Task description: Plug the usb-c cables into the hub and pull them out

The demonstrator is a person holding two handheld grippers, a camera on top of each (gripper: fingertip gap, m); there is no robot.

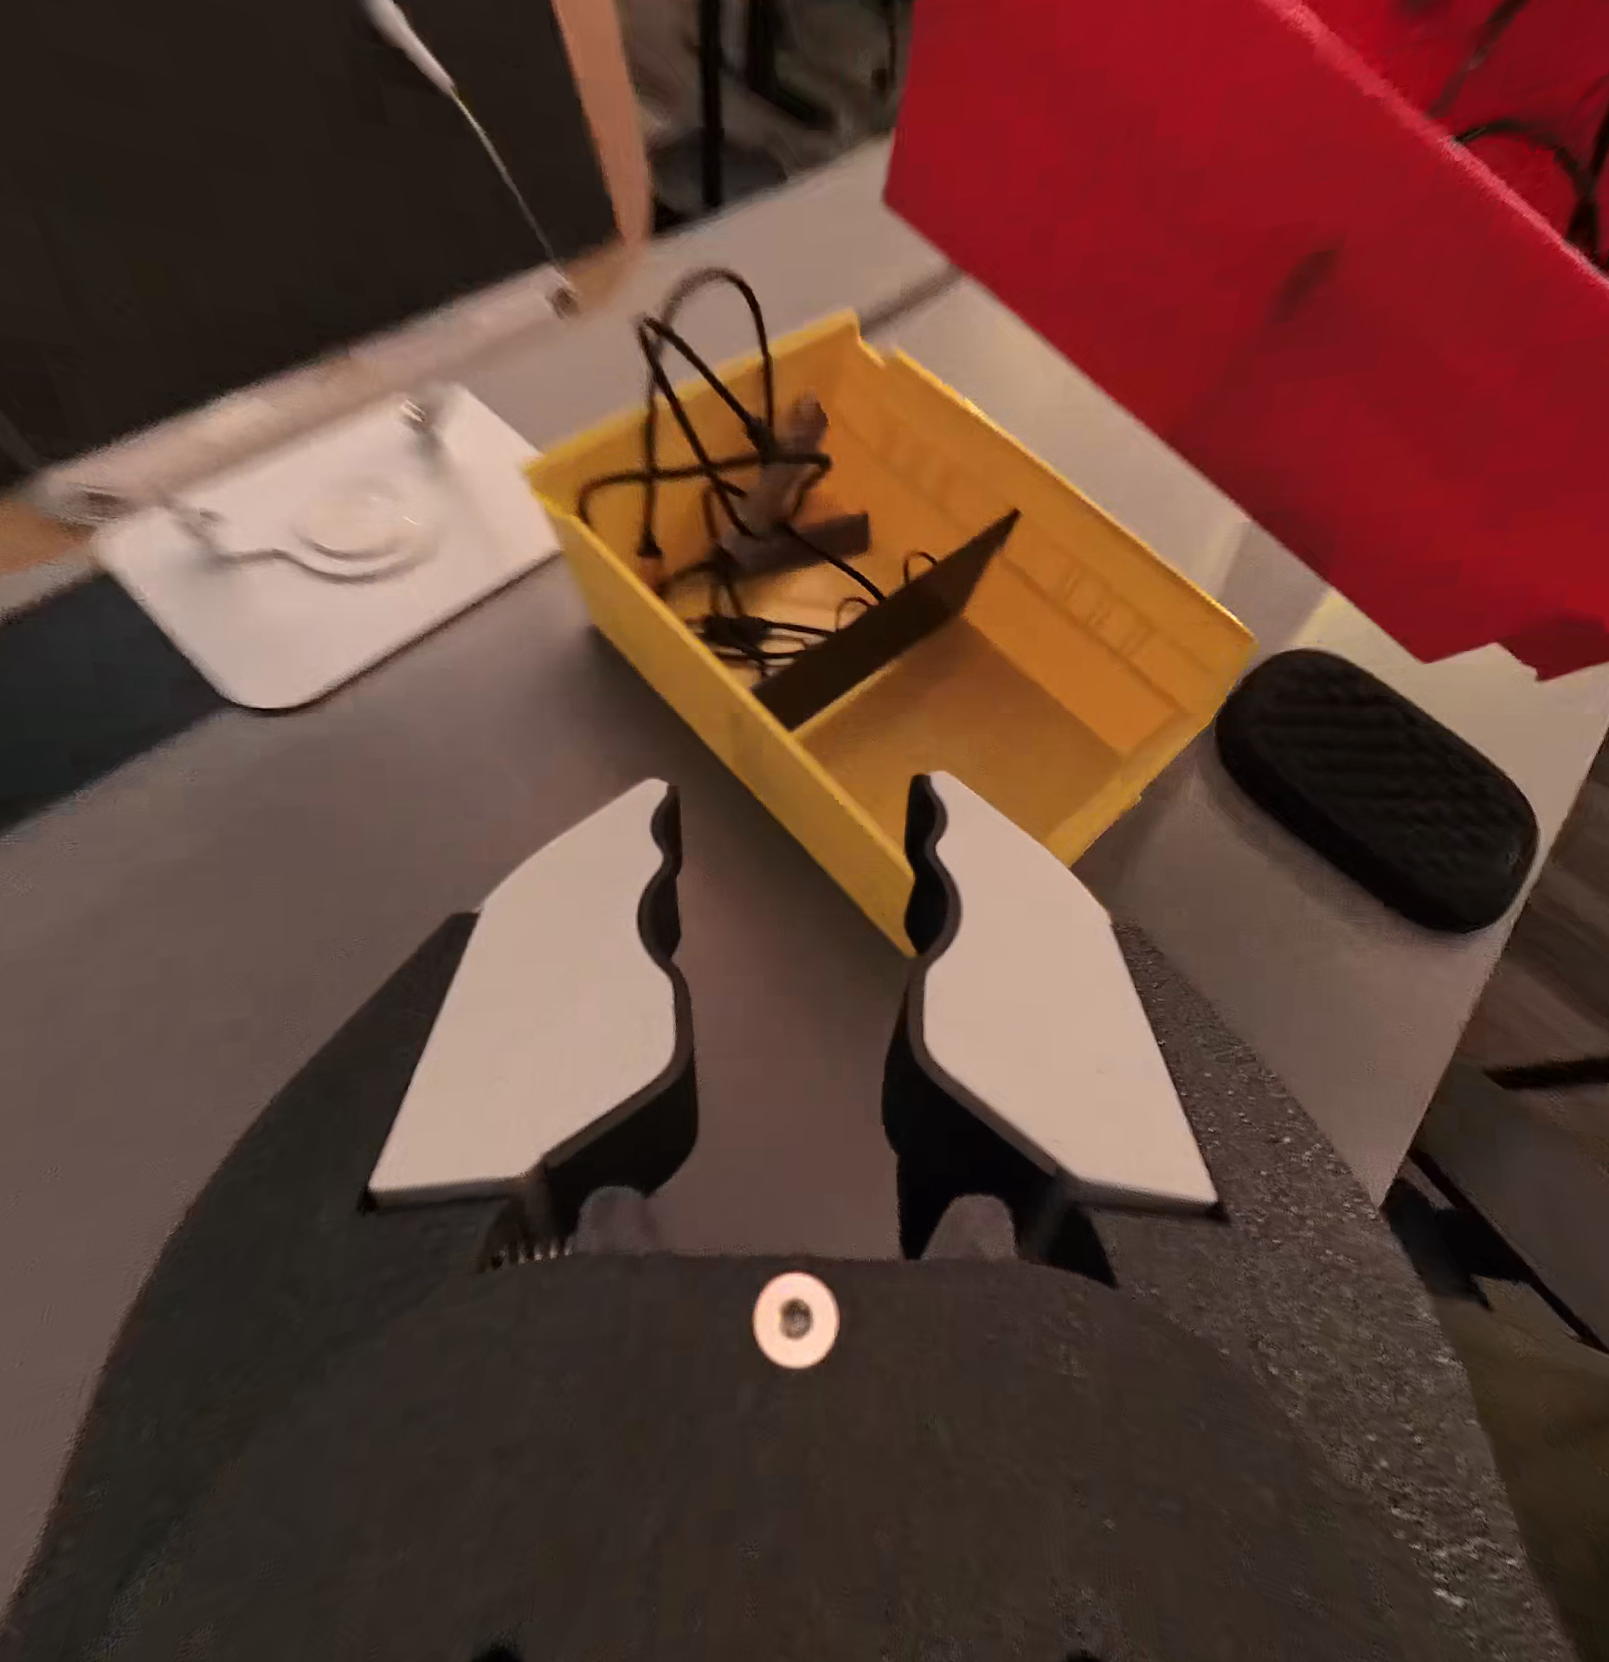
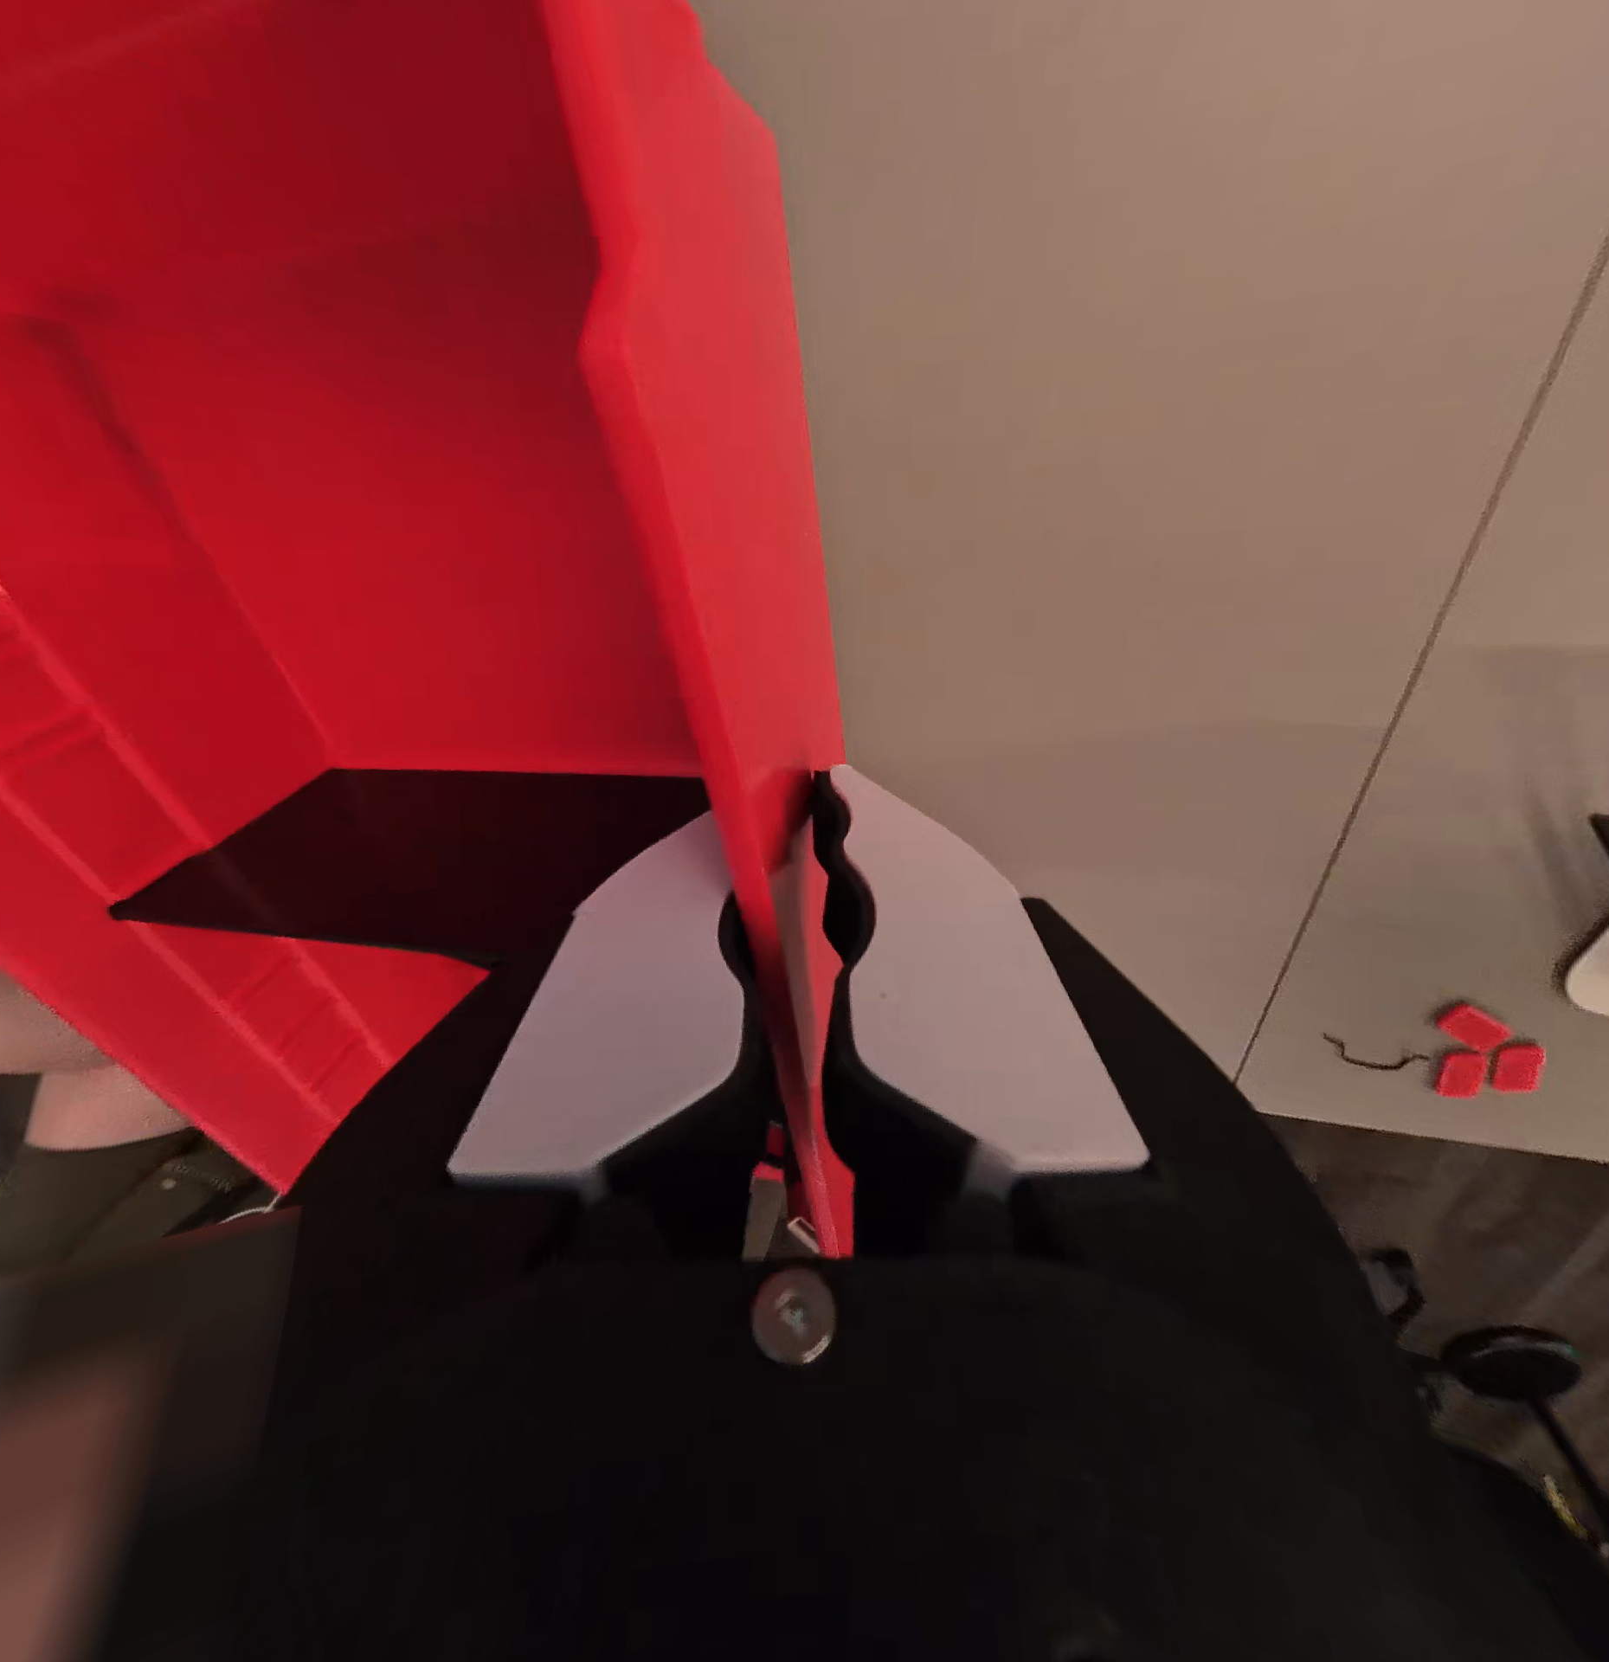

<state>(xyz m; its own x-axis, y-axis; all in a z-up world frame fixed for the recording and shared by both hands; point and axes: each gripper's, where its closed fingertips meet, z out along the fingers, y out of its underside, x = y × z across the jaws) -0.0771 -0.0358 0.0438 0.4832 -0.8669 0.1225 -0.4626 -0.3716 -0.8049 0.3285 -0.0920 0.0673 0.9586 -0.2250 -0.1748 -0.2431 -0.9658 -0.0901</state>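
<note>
A yellow bin with a black divider is seen on a grey table, and black cables are tangled in its far part. To its right a black pad with a woven, diamond-like texture is shown, and to its left a white plate. A red bin is shown with a black divider of its own, and three small red pieces are seen far right on a pale surface.

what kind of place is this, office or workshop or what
Probably an office or lab workstation: a grey desk carries a monitor's white flat stand, a yellow plastic divided bin of tangled black cables, and a black padded chair armrest sits beside it.
</note>
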